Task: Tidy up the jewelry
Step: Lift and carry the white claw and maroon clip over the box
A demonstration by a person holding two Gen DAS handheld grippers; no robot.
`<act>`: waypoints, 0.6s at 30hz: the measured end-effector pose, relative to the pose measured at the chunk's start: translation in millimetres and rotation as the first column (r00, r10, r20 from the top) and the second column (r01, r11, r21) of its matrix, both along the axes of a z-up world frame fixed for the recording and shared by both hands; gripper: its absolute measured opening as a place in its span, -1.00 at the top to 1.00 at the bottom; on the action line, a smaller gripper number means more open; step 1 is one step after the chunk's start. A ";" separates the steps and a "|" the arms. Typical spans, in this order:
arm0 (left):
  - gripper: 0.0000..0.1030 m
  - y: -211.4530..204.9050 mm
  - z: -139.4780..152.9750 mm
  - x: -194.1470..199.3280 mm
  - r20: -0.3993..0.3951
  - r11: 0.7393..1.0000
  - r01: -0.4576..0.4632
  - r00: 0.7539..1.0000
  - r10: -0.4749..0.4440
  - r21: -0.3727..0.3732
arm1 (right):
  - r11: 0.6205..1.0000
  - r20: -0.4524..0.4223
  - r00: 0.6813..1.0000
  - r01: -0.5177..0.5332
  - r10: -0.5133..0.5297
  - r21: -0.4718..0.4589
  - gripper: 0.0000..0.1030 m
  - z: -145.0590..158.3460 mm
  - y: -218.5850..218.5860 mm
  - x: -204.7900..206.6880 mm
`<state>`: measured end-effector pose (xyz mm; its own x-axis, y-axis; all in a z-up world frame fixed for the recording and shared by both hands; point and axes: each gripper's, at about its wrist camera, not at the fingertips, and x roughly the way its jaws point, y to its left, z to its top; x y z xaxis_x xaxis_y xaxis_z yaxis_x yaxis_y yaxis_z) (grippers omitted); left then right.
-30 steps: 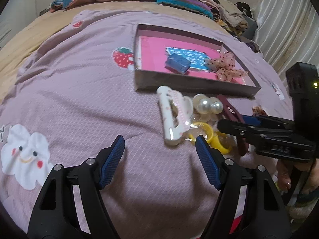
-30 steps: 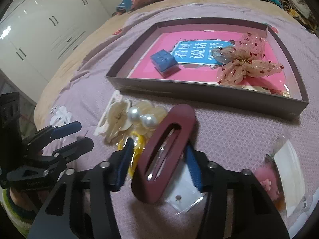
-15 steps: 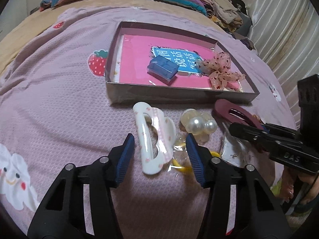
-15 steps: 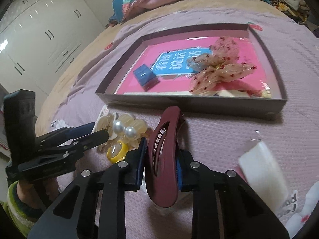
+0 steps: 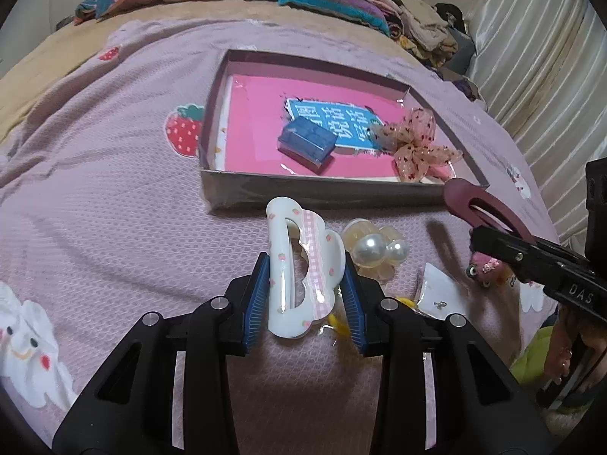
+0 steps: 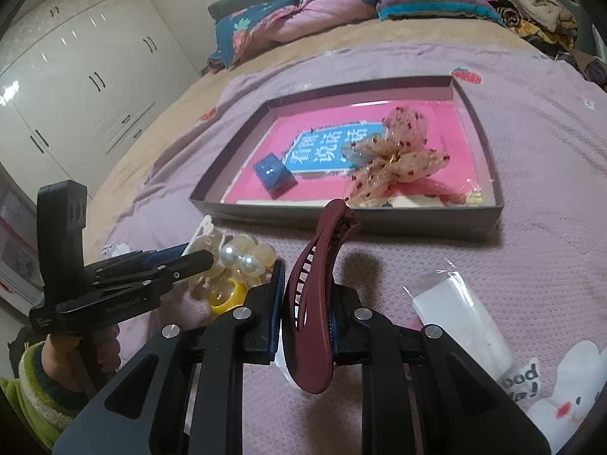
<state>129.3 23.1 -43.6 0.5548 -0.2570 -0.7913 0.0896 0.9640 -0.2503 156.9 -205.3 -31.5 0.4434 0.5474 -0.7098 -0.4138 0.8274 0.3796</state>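
Two hair claws are clamped at once, one in each gripper. The left gripper is closed on the white hair claw, its blue pads pressed against both sides of the clip, which lies on the lilac bedspread just near of the tray. The right gripper has just been closing, and the maroon hair claw is pinched between its pads, held on edge with its tip pointing toward the shallow cardboard tray. Inside the tray, on a pink sheet, a blue box is seen beside a sheer dotted bow. Just right of the white claw, a pearl hair clip rests on the bedspread, with a yellow ring partly hidden under it. A small clear packet lies to the right of the pearls. A green sleeve is visible at the left gripper's handle in the right wrist view.
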 end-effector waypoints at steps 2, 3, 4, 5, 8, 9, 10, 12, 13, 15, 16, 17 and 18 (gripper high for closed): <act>0.45 2.7 4.2 -3.2 0.011 1.000 -0.008 1.000 0.008 0.001 | 1.000 0.006 1.000 0.002 -0.002 0.007 0.65 3.8 -2.3 -2.5; 0.45 4.6 7.4 -6.0 0.019 1.000 -0.012 1.000 0.012 0.004 | 1.000 0.010 1.000 0.001 -0.001 0.014 0.65 5.7 -3.7 -4.8; 0.45 6.5 9.6 -8.4 0.025 1.000 -0.017 1.000 0.017 0.008 | 1.000 0.012 1.000 0.001 -0.001 0.017 0.65 7.1 -4.1 -6.1; 0.45 8.4 11.2 -9.7 0.029 1.000 -0.023 0.999 0.023 0.010 | 1.000 0.014 1.000 0.001 -0.001 0.020 0.65 8.1 -4.4 -6.9; 0.45 16.1 16.1 -15.4 0.037 0.999 -0.046 0.998 0.046 0.006 | 1.000 0.021 1.000 0.003 -0.004 0.031 0.65 10.6 -5.0 -10.4; 0.45 18.3 18.0 -17.1 0.039 0.999 -0.053 0.998 0.052 0.007 | 0.999 0.022 1.000 -0.003 0.002 0.033 0.65 11.5 -4.8 -11.8; 0.45 20.6 19.3 -18.6 0.042 0.998 -0.058 0.997 0.058 0.010 | 0.999 0.023 1.000 -0.005 0.004 0.034 0.65 12.0 -4.0 -13.1; 0.45 25.4 23.6 -22.4 0.048 0.997 -0.070 0.996 0.069 0.013 | 0.999 0.025 1.000 -0.011 0.010 0.039 0.65 14.5 -2.5 -14.7; 0.45 27.3 25.7 -24.0 0.052 0.997 -0.074 0.996 0.073 0.013 | 0.999 0.028 1.000 -0.015 0.014 0.043 0.65 16.2 -2.0 -16.5; 0.45 31.1 31.3 -26.4 0.061 0.996 -0.084 0.995 0.083 0.017 | 0.999 0.034 0.999 -0.026 0.024 0.046 0.65 19.9 0.0 -19.0; 0.45 32.4 33.8 -27.3 0.065 0.996 -0.088 0.994 0.087 0.018 | 0.998 0.039 0.999 -0.034 0.032 0.050 0.65 22.3 1.2 -20.5; 0.45 33.6 36.3 -27.9 0.069 0.996 -0.091 0.994 0.090 0.017 | 0.998 0.044 0.998 -0.040 0.038 0.052 0.65 24.2 2.2 -21.9; 0.45 34.5 39.4 -28.8 0.075 0.995 -0.093 0.993 0.092 0.018 | 0.997 0.048 0.998 -0.047 0.044 0.053 0.65 26.1 3.5 -23.0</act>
